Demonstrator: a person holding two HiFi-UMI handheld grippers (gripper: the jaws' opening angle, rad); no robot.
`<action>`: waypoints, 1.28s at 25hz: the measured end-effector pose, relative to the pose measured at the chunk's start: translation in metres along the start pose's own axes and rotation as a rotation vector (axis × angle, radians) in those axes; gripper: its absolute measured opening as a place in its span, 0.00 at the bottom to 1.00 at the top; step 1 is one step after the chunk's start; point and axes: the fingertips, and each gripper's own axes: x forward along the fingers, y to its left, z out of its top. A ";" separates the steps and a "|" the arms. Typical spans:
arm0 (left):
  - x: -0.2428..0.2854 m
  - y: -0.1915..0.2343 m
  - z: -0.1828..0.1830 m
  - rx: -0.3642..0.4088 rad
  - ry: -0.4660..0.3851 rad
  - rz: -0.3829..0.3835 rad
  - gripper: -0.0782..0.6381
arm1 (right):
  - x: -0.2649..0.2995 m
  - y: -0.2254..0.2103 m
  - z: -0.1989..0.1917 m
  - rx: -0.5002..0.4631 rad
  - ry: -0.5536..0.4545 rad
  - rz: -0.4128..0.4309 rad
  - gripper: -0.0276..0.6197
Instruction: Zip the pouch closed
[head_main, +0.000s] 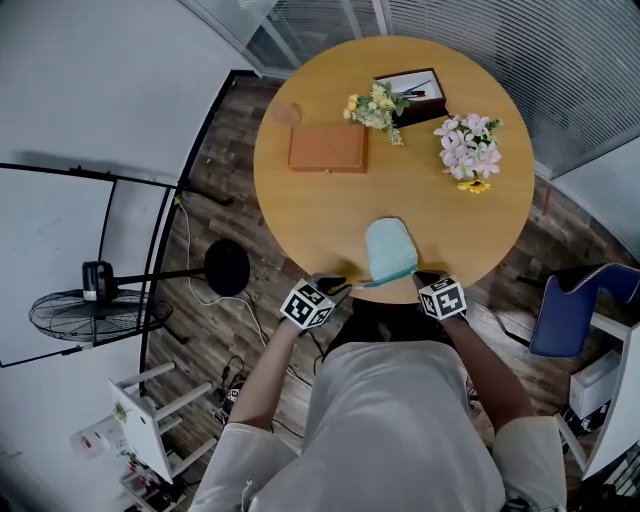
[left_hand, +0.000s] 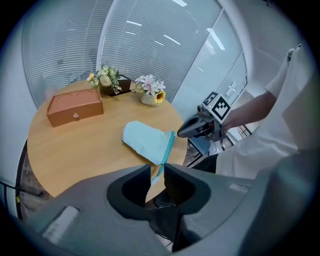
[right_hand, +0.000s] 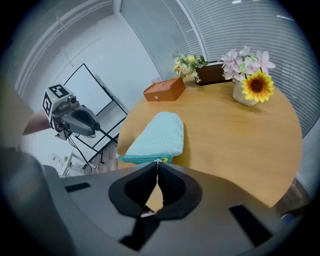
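A light blue pouch (head_main: 390, 248) lies at the near edge of the round wooden table (head_main: 330, 210), its teal zipper edge (head_main: 385, 279) towards me. My right gripper (head_main: 420, 277) is at the pouch's right corner. In the right gripper view it (right_hand: 158, 165) is shut, with the small zipper pull (right_hand: 160, 161) pinched at its tips. My left gripper (head_main: 343, 285) is at the left end of the zipper. In the left gripper view its jaws (left_hand: 157, 172) stand a little apart, and the pouch's (left_hand: 145, 140) thin zipper tail (left_hand: 159, 170) runs between them.
An orange-brown box (head_main: 328, 148), a yellow bouquet (head_main: 375, 107), a dark tray (head_main: 415, 90) and a vase of pink flowers with a sunflower (head_main: 468, 150) stand on the far half of the table. On the floor are a fan (head_main: 95, 310) to the left and a blue chair (head_main: 575, 305) to the right.
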 end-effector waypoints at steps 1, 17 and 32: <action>-0.003 -0.001 -0.001 -0.002 -0.007 0.002 0.24 | 0.002 0.000 -0.002 -0.009 0.005 -0.012 0.05; -0.073 0.004 -0.022 0.031 -0.158 -0.017 0.27 | -0.036 0.049 0.007 0.054 -0.129 -0.227 0.23; -0.186 0.002 -0.040 0.161 -0.393 -0.029 0.27 | -0.110 0.164 0.028 0.003 -0.344 -0.530 0.18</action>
